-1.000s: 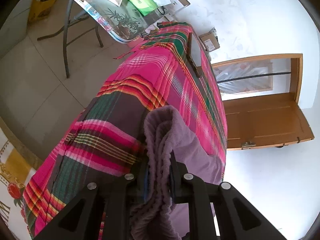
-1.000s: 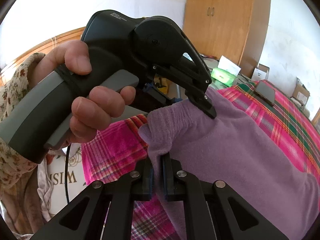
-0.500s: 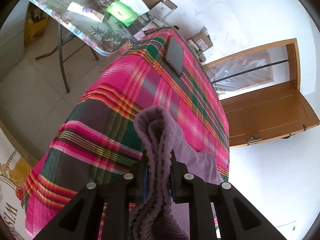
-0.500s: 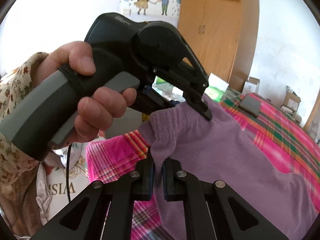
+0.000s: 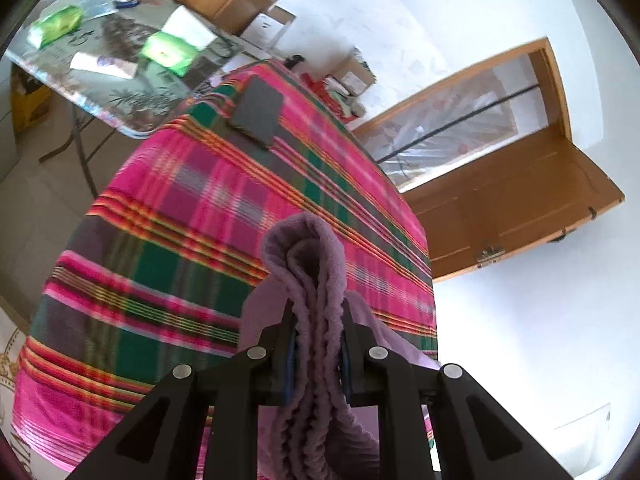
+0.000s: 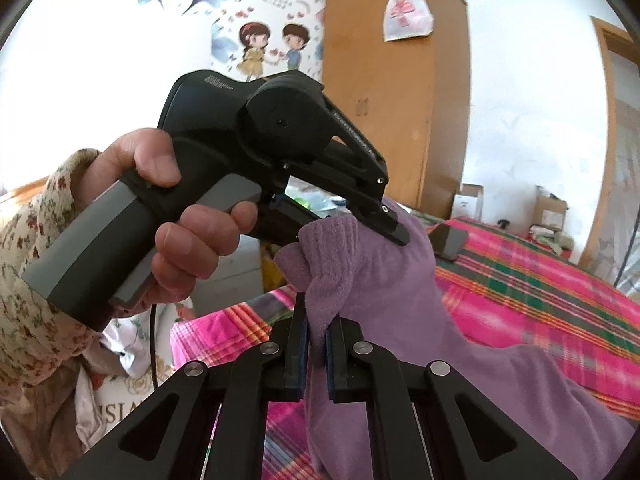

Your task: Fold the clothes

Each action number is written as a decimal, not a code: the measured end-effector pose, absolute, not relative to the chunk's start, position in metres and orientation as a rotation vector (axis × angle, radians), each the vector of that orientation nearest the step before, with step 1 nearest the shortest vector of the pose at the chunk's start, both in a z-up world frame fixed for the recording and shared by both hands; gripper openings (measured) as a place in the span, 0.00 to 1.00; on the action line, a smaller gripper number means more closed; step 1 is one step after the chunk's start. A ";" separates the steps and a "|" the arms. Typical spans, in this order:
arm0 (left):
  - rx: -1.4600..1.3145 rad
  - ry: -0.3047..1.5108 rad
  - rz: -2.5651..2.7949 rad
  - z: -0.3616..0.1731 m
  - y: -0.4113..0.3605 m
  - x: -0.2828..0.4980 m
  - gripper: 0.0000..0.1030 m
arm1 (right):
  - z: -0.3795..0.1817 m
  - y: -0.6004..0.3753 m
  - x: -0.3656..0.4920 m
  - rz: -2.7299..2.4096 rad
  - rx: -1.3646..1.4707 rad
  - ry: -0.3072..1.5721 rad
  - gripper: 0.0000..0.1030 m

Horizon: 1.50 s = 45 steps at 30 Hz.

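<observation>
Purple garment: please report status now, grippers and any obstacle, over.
Left gripper and right gripper both shut on purple garment, edge lifted above plaid bed. Dark flat item lies at far end.

purple garment [image 6: 400,300]: soft, fuzzy ribbed knit cloth. bedspread [image 5: 192,216]: woven plaid cloth, matt. left tongs [image 5: 318,344] and right tongs [image 6: 316,344]: matt black plastic with shiny metal rivets and blue pads. wardrobe [image 6: 400,92]: smooth orange wood. bag [image 6: 406,10] hung on it: thin glossy plastic. sleeve [image 6: 36,240]: floral printed cloth.
</observation>
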<state>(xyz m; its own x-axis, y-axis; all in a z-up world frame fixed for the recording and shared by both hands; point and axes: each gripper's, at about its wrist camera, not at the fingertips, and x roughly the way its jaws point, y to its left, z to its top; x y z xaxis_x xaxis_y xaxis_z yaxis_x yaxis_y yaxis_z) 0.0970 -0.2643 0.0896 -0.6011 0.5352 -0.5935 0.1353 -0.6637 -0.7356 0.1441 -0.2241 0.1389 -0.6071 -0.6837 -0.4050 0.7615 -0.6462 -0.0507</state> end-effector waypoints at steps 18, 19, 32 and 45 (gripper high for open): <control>-1.286 -1.016 2.242 0.101 -0.179 0.064 0.17 | 0.145 -0.137 0.151 -2.376 0.427 0.189 0.07; -1.287 -1.011 2.237 0.101 -0.175 0.063 0.17 | 0.146 -0.132 0.152 -2.384 0.427 0.182 0.07; -1.342 -0.911 2.153 0.098 -0.112 0.040 0.18 | 0.141 -0.078 0.151 -2.487 0.449 0.131 0.07; -1.427 -0.855 2.049 0.074 -0.060 0.020 0.18 | 0.126 -0.034 0.152 -2.572 0.530 0.116 0.06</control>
<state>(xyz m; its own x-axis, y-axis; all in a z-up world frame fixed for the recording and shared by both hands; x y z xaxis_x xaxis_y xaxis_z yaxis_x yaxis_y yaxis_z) 0.0202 -0.0599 0.0739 -0.3277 0.7022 -0.6321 -0.0451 -0.6799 -0.7319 0.1517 -0.0342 0.1259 -0.7954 -0.4632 -0.3908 0.4966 -0.8678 0.0178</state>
